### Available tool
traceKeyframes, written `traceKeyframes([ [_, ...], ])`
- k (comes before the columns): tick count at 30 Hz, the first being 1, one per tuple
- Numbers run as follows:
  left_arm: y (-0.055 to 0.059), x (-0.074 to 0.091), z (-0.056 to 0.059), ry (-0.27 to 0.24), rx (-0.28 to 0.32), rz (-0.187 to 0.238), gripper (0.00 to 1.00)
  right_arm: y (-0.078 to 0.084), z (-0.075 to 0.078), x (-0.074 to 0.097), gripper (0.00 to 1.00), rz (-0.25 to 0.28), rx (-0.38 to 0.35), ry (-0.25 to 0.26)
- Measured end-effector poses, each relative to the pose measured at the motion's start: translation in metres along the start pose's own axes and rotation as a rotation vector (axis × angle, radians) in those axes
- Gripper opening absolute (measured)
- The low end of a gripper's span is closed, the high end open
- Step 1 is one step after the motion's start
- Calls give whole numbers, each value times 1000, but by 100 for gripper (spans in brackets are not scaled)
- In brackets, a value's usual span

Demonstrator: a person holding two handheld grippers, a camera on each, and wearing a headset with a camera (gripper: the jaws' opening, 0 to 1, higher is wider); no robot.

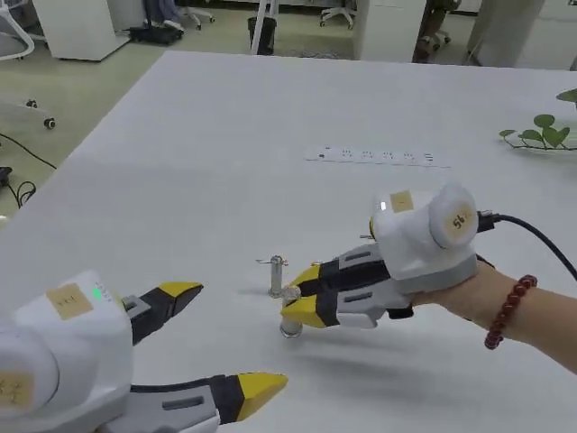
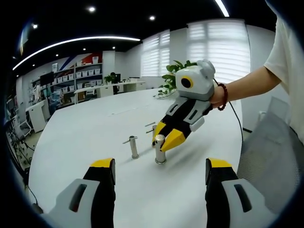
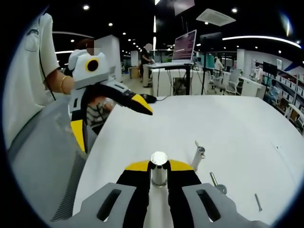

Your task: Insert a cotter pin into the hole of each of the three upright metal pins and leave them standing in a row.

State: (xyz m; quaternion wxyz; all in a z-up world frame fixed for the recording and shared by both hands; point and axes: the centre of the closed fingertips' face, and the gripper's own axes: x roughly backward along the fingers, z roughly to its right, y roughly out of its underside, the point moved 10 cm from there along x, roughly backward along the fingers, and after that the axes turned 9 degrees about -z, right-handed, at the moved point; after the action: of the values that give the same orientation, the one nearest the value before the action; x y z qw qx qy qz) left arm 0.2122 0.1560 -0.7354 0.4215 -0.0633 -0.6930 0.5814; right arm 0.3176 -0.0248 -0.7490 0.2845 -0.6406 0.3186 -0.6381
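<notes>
Insertion of cotter pins, intermediate stage. The right gripper [image 1: 300,296] has its jaws pressed together on an upright metal pin [image 1: 290,327], which stands on the white counter [image 1: 225,162]. Just beside it stands a second pin [image 1: 275,280] with a cotter pin [image 1: 270,262] already lying crosswise through its top. The left gripper [image 1: 230,338] hovers near the front of the counter, jaws spread and carrying nothing. In the right gripper view a loose cotter pin [image 3: 257,202] lies flat on the counter, and a third metal piece [image 3: 216,183] sits near the jaws; whether it is upright cannot be told.

The step in hand appears to be steadying the held pin for insertion. For a clean result, the pin should stay vertical with its hole facing the left gripper. The cotter pin is best pinched near its head and pushed straight along the hole's axis.
</notes>
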Motion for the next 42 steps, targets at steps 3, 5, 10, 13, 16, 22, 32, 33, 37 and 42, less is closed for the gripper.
traceKeyframes([
  [3, 0, -2, 2, 5, -2, 4, 77, 7, -2, 5, 13, -6, -2, 7],
  [5, -1, -4, 4, 8, -1, 2, 77, 11, -2, 7, 13, -10, -2, 9],
  [10, -1, -7, 5, 5, 6, -4, 76, 21, -3, 14, 13, -28, -8, 10],
  [13, -2, -9, 4, 0, 23, 5, 76, 27, -4, 16, 13, -34, -12, 12],
  [16, -3, -9, 4, -2, 28, 6, 76, 32, -5, 18, 13, -43, -10, 13],
  [22, -4, -10, 5, -3, 23, 5, 76, 39, -6, 19, 13, -52, -7, 11],
  [32, -4, -8, 7, -7, 21, 3, 76, 43, -3, 23, 14, -51, 10, -6],
  [33, -4, -8, 7, -7, 23, 2, 76, 43, -3, 23, 14, -52, -6, -8],
  [37, -4, -7, 7, -11, 20, -2, 76, 42, -4, 22, 16, -61, -10, -10],
  [42, -4, -5, 8, -14, 18, -2, 76, 43, -5, 25, 21, -54, -34, 1],
])
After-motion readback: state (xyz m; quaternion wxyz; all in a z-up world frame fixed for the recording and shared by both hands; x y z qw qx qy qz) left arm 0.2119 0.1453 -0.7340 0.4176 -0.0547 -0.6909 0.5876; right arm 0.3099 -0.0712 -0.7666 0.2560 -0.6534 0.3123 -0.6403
